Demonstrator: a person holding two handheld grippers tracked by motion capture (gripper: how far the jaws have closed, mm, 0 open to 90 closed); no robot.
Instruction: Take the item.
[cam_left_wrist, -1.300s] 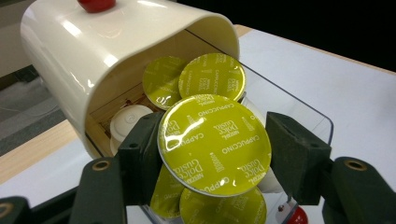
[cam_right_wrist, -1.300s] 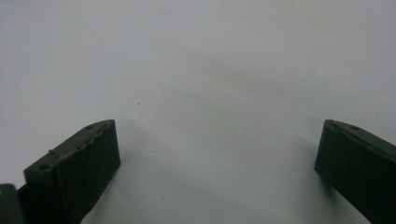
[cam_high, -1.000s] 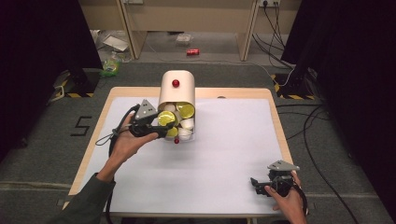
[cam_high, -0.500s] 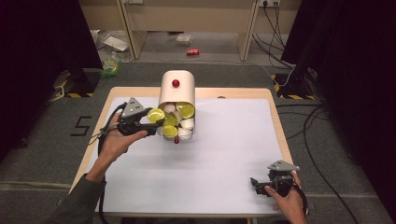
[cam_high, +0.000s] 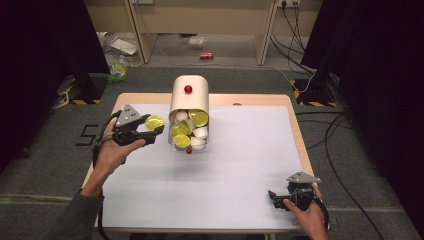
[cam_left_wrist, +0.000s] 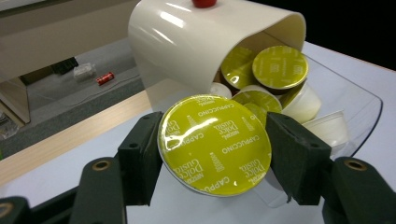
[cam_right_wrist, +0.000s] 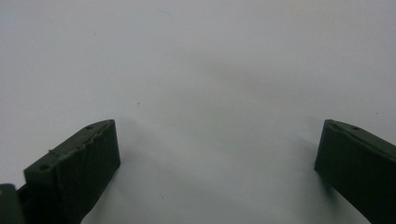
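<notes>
A cream dispenser (cam_high: 189, 97) with a red knob lies on its side at the back middle of the table, its clear tray (cam_left_wrist: 359, 112) holding several yellow-lidded and white coffee capsules (cam_high: 192, 131). My left gripper (cam_high: 152, 126) is shut on one yellow-lidded capsule (cam_left_wrist: 215, 144), held just left of the dispenser's mouth; the lid faces the left gripper view's camera. My right gripper (cam_high: 272, 196) rests near the front right of the table, its jaws wide apart over bare white surface (cam_right_wrist: 196, 84) with nothing between them.
The white mat (cam_high: 240, 165) covers most of the wooden table (cam_high: 295, 120). Cables, a red can (cam_high: 206, 55) and litter lie on the floor beyond the far edge. Dark curtains flank both sides.
My left gripper has drawn back to the left from the dispenser's mouth, carrying the yellow capsule out with it. The right hand has stayed put.
</notes>
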